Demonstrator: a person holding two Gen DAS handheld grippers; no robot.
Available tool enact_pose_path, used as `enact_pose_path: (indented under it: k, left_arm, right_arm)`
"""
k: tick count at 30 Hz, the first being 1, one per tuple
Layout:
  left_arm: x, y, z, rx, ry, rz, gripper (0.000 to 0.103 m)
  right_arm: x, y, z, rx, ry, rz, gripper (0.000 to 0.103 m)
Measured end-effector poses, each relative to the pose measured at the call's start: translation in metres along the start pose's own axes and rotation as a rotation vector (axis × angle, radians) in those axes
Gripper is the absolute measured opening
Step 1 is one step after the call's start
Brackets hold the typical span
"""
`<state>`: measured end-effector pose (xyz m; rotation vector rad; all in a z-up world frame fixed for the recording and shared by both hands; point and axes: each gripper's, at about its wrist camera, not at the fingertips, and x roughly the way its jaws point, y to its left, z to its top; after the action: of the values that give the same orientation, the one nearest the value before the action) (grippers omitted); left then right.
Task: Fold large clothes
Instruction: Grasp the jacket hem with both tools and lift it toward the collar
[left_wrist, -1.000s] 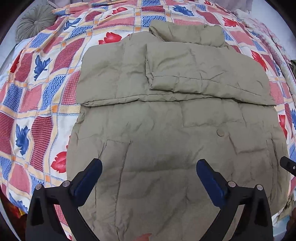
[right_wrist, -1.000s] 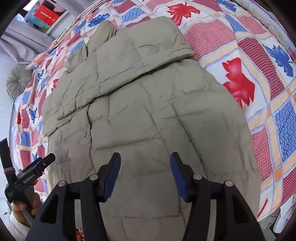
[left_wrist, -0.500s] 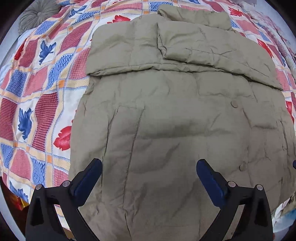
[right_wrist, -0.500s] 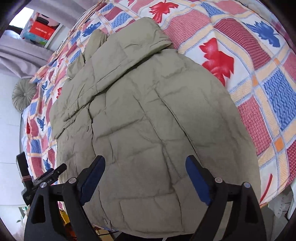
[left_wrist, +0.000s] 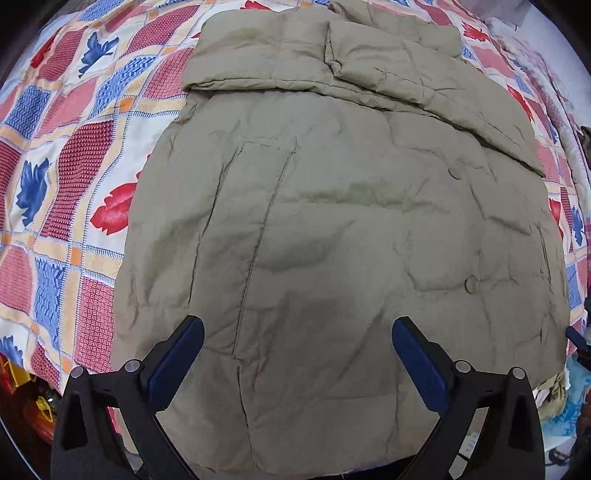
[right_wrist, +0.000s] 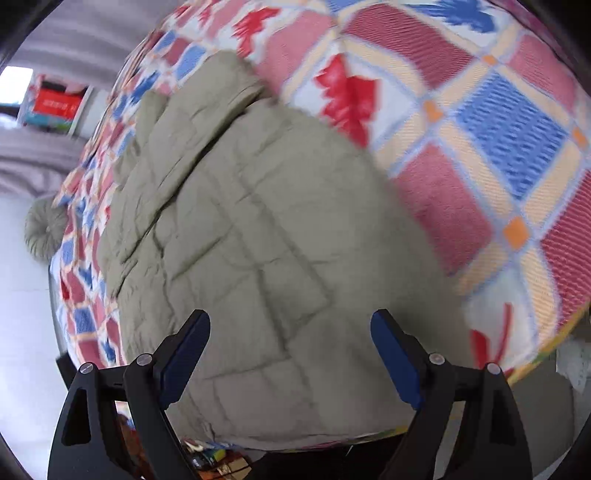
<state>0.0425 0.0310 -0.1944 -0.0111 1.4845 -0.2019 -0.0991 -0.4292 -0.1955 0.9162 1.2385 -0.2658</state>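
No writing can be read; the red box (right_wrist: 55, 105) on the far shelf is too blurred. The olive jacket (left_wrist: 332, 240) lies flat on the patterned bedspread (left_wrist: 66, 155), sleeves folded across. The left gripper (left_wrist: 297, 330) points straight down, jaws wide, empty. The right gripper (right_wrist: 290, 325) tilts downward, its jaws having just opened wide, nothing clamped.

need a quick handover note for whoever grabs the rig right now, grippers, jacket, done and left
Left gripper: open, holding nothing, above the lower part of the jacket.
Right gripper: its jaws have just been opening, nothing between them, near the jacket's bottom hem.
Jacket: olive, padded, flat on the patterned bedspread, hem at the bed's near edge.
Done: both sleeves folded across the chest.
Left: probably grip the hem and fold the body up toward the collar.
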Motion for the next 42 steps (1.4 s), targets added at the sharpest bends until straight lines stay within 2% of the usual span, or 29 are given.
enact_pose_path:
  k: [3,5,8,12,14,17,20,24,29,32,35,38,40,42]
  left_arm:
    - [-0.006,0.013,-0.003,-0.016,0.001,-0.044,0.102]
    - [-0.014,0.031,-0.004,-0.052,-0.016,-0.086,0.102]
    - [-0.019,0.066,-0.007,-0.114,-0.030,-0.107,0.102]
    - [-0.009,0.120,-0.021,-0.214,-0.004,-0.111,0.102]
    - [0.001,0.143,-0.031,-0.266,0.031,-0.136,0.102]
    - [0.018,0.164,-0.046,-0.337,0.078,-0.182,0.102]
    - [0.029,0.173,-0.063,-0.402,0.117,-0.246,0.102]
    - [0.033,0.168,-0.084,-0.448,0.146,-0.304,0.102]
    - [0.032,0.149,-0.105,-0.462,0.182,-0.370,0.102]
    - [0.034,0.140,-0.116,-0.495,0.214,-0.441,0.102]
    - [0.036,0.114,-0.123,-0.495,0.247,-0.504,0.102]
    - [0.043,0.095,-0.120,-0.469,0.255,-0.514,0.102]
    - [0.044,0.082,-0.112,-0.465,0.241,-0.504,0.102]
    - [0.043,0.075,-0.103,-0.467,0.218,-0.525,0.101]
  right_arm:
    - [-0.014,-0.025,0.002,0.076,-0.047,-0.007,0.091]
    - [-0.024,-0.038,0.001,0.093,-0.082,-0.042,0.091]
    - [-0.028,-0.056,0.003,0.119,-0.086,-0.047,0.091]
    - [-0.013,-0.076,-0.002,0.205,-0.031,0.071,0.091]
    - [0.000,-0.080,-0.008,0.239,0.012,0.134,0.091]
    - [0.016,-0.074,-0.018,0.248,0.045,0.168,0.091]
    - [0.025,-0.062,-0.025,0.238,0.085,0.244,0.091]
    - [0.046,-0.038,-0.042,0.233,0.199,0.352,0.091]
    - [0.064,-0.012,-0.057,0.209,0.267,0.401,0.091]
    - [0.070,-0.001,-0.059,0.220,0.272,0.435,0.091]
    - [0.072,0.002,-0.056,0.237,0.268,0.475,0.091]
    - [0.074,-0.004,-0.054,0.264,0.271,0.482,0.091]
    - [0.077,-0.007,-0.054,0.284,0.276,0.466,0.091]
    - [0.078,-0.010,-0.054,0.302,0.281,0.453,0.091]
